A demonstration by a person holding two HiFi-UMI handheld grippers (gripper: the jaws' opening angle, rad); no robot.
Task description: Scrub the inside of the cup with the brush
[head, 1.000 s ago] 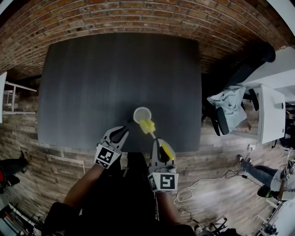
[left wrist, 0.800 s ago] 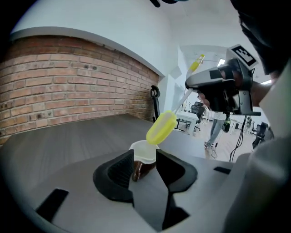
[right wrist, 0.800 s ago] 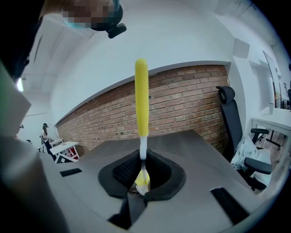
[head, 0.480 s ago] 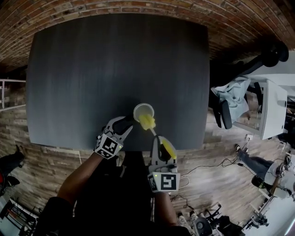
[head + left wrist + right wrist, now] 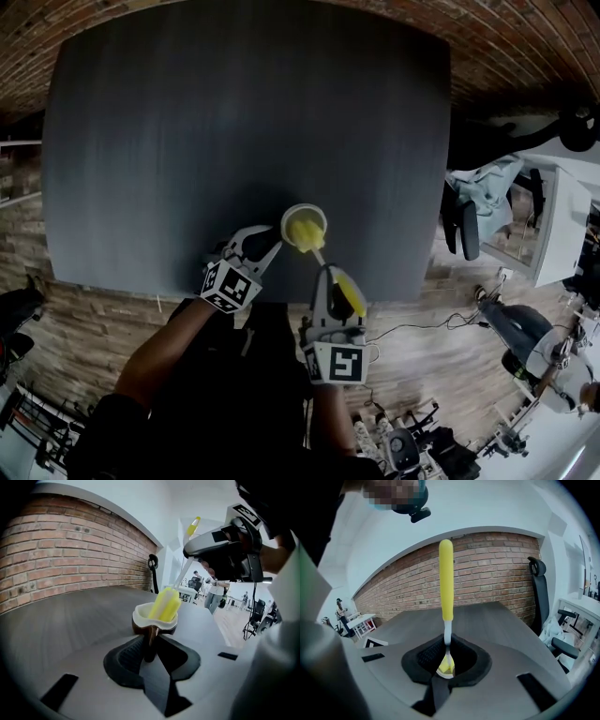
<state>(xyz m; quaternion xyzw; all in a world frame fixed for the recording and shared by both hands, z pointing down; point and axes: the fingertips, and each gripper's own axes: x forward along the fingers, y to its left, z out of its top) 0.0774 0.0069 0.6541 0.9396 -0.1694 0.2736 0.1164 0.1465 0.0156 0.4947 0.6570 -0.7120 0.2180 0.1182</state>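
Left gripper point(image 5: 149, 644) jaws just closed onto cup point(image 5: 139, 617) handle; right gripper point(image 5: 446, 658) clamps brush point(image 5: 446, 573) (yellow sponge head inside cup).

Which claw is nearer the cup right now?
Left. The left claw has just been closing, and the handle of the cup stands between its jaws. The right claw sits back toward the person, holding the brush, whose yellow head is in the cup.
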